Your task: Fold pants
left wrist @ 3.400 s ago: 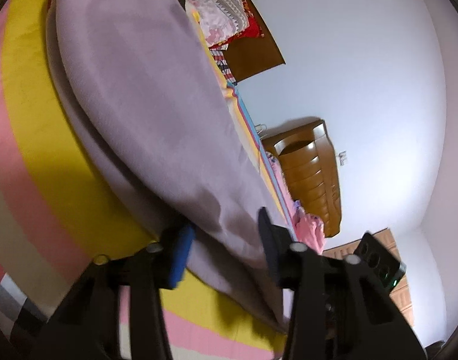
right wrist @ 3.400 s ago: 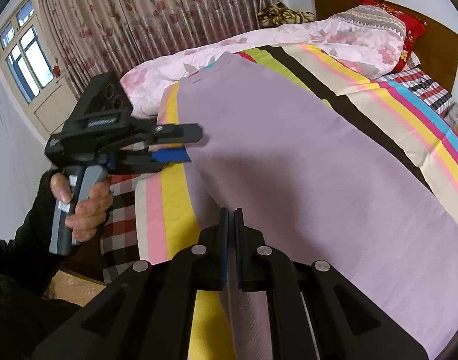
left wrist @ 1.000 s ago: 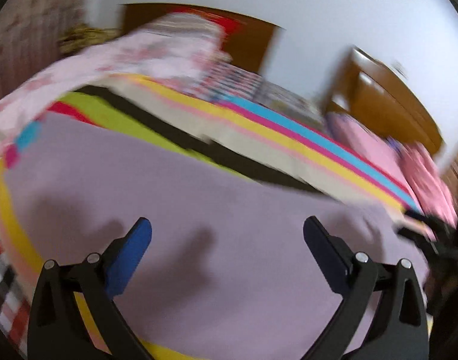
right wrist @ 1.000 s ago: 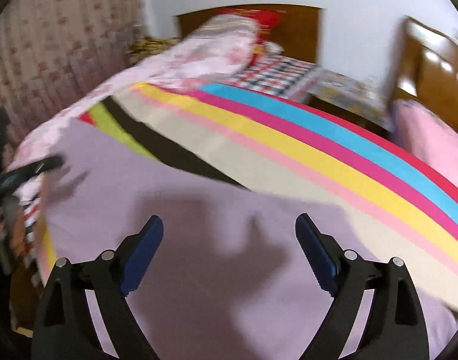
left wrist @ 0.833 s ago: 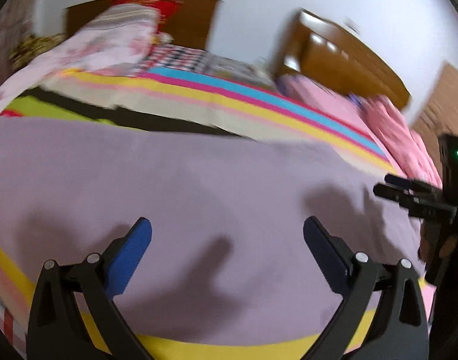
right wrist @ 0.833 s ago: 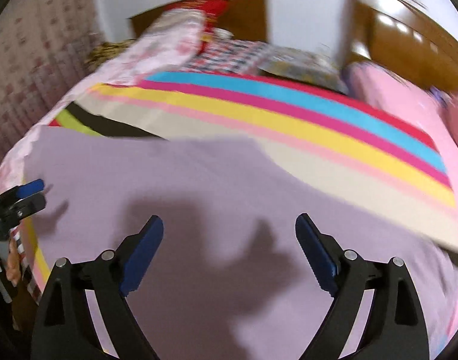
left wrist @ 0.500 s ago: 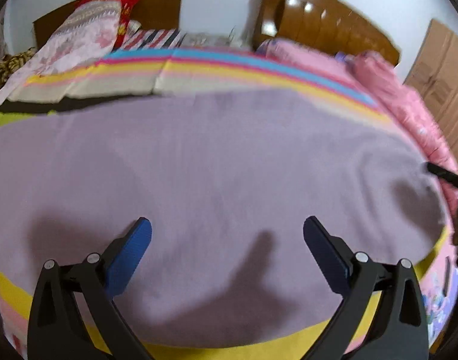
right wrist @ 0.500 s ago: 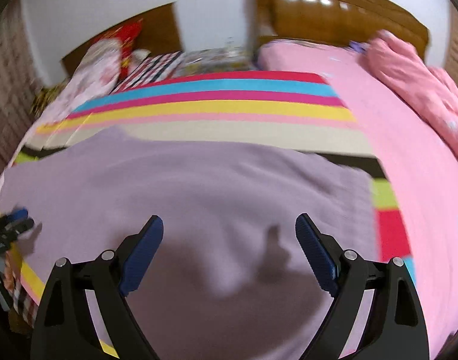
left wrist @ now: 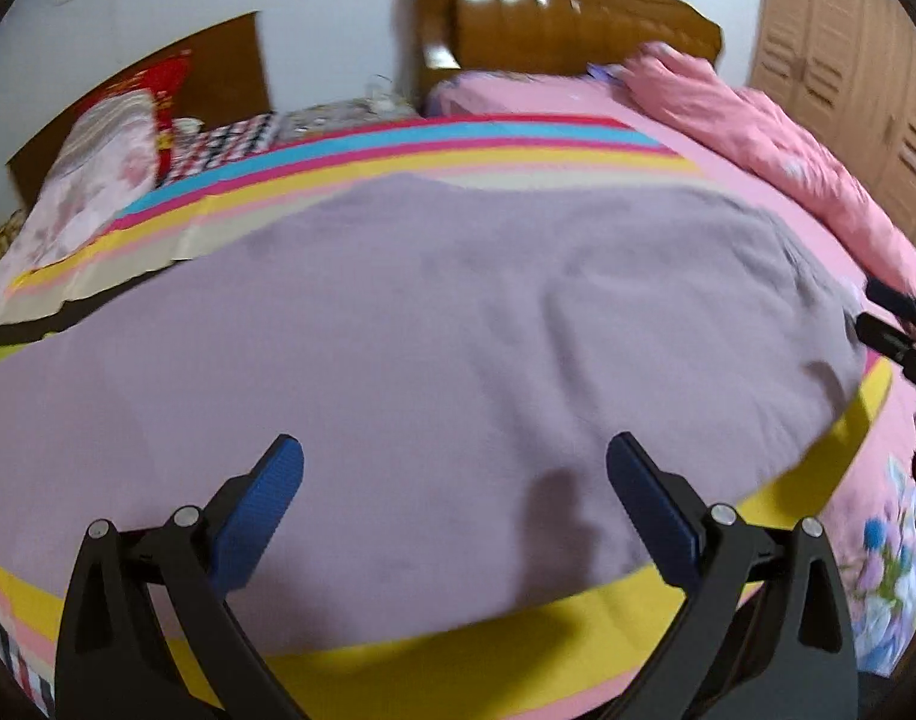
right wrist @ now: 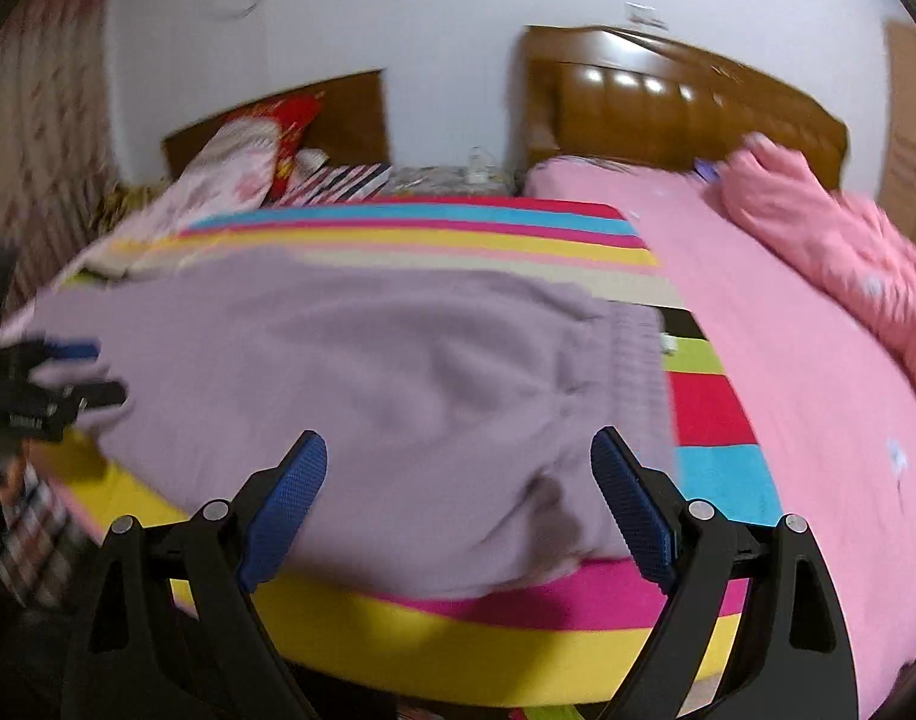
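Observation:
Lilac pants [left wrist: 458,324] lie spread flat across a striped bedspread [left wrist: 517,642], folded lengthwise. My left gripper [left wrist: 455,489] hovers open over their near edge with nothing between its blue pads. My right gripper [right wrist: 458,483] is open too, above the waistband end [right wrist: 625,360] of the pants [right wrist: 362,372], empty. The left gripper [right wrist: 68,378] shows at the left edge of the right wrist view. The right gripper [left wrist: 889,324] shows at the right edge of the left wrist view.
A second bed with a pink sheet [right wrist: 787,324] and a rumpled pink quilt [right wrist: 829,240] adjoins on the right. Wooden headboards [right wrist: 685,96] and pillows [right wrist: 236,174] line the back wall. A wardrobe [left wrist: 853,60] stands far right.
Both grippers have let go of the pants and swept right along the bed. The view has swung from the leg end toward the waistband. Both stay wide open.

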Demonstrator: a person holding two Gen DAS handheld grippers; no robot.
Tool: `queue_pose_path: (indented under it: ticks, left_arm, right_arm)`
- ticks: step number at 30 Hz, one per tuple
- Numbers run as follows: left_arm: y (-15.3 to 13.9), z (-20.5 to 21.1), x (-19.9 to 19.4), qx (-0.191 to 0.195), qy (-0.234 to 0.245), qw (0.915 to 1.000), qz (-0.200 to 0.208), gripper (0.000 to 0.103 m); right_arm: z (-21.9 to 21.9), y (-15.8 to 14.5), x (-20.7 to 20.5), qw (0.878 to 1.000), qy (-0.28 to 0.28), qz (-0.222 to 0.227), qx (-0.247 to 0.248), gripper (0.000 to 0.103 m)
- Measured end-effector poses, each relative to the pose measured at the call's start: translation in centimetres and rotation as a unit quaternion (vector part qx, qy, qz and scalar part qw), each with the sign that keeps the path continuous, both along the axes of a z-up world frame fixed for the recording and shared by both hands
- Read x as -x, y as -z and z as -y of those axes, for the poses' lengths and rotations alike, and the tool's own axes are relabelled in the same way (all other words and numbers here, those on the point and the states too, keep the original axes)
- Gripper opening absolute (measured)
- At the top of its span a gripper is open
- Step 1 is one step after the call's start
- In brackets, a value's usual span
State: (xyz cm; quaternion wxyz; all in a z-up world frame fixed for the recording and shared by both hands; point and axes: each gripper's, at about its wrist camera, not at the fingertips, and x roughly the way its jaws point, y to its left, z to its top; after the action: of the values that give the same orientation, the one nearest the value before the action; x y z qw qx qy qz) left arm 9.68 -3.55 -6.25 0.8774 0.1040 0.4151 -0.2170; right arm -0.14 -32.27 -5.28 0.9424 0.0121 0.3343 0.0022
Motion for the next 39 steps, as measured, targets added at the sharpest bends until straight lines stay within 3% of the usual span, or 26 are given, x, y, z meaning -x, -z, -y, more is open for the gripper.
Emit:
queue_pose_path:
  ticks: [3, 4, 6, 9, 13, 17, 22, 27, 29, 33, 36, 39]
  left_arm:
    - [1.9, 0.8, -0.2, -0.021, 0.004, 0.9997, -0.012, 0.101]
    - [2.6, 0.6, -0.5, -0.015, 0.005, 0.9996, -0.022, 0.102]
    - [2.9, 0.0, -0.4, 0.001, 0.011, 0.9999, -0.011, 0.102]
    - [2.7, -0.4, -0.1, 0.010, 0.012, 0.9998, -0.009, 0.101]
    - [1.3, -2.3, 0.7, 0.066, 0.001, 0.9978, 0.000, 0.101]
    - [0.3, -5.5, 1.3, 0.100, -0.026, 0.9945, 0.017, 0.101]
    - [0.0, -12.8, 1.6, 0.179, -0.089, 0.9798, 0.011, 0.101]
    - [-0.5, -22.0, 2.5, 0.216, -0.179, 0.9588, 0.044, 0.101]
    - [-0.1, -26.7, 2.9, 0.233, -0.232, 0.9431, 0.047, 0.101]
    - [1.3, -36.1, 3.7, 0.292, -0.339, 0.8935, 0.035, 0.101]
    - [2.5, -43.0, 3.9, 0.362, -0.395, 0.8440, 0.024, 0.101]
    - [3.5, -48.8, 3.2, 0.447, -0.412, 0.7935, 0.024, 0.101]
  right_arm:
    - [-1.7, 2.2, -0.6, 0.999, -0.021, -0.025, 0.027, 0.087]
    - [-2.2, 3.4, -0.9, 0.998, -0.025, -0.046, 0.042, 0.087]
    - [-2.1, 3.8, -0.5, 0.999, -0.022, -0.032, 0.037, 0.088]
    - [-1.6, 3.4, -0.4, 0.999, -0.021, -0.044, 0.016, 0.087]
    - [-2.5, 1.5, -0.2, 0.999, -0.005, -0.028, 0.029, 0.088]
    - [-5.9, -0.3, -1.2, 0.999, -0.045, -0.014, 0.019, 0.088]
    - [-13.4, -1.4, -4.7, 0.991, -0.127, -0.015, 0.043, 0.088]
    - [-24.4, -3.1, -9.5, 0.966, -0.248, -0.006, 0.071, 0.088]
    - [-28.8, -3.5, -11.2, 0.952, -0.296, -0.008, 0.079, 0.088]
    - [-37.8, -3.2, -14.4, 0.920, -0.380, -0.024, 0.095, 0.088]
    - [-43.6, -2.5, -16.1, 0.900, -0.425, -0.040, 0.093, 0.088]
    - [-48.2, -2.3, -16.8, 0.882, -0.462, -0.044, 0.083, 0.088]
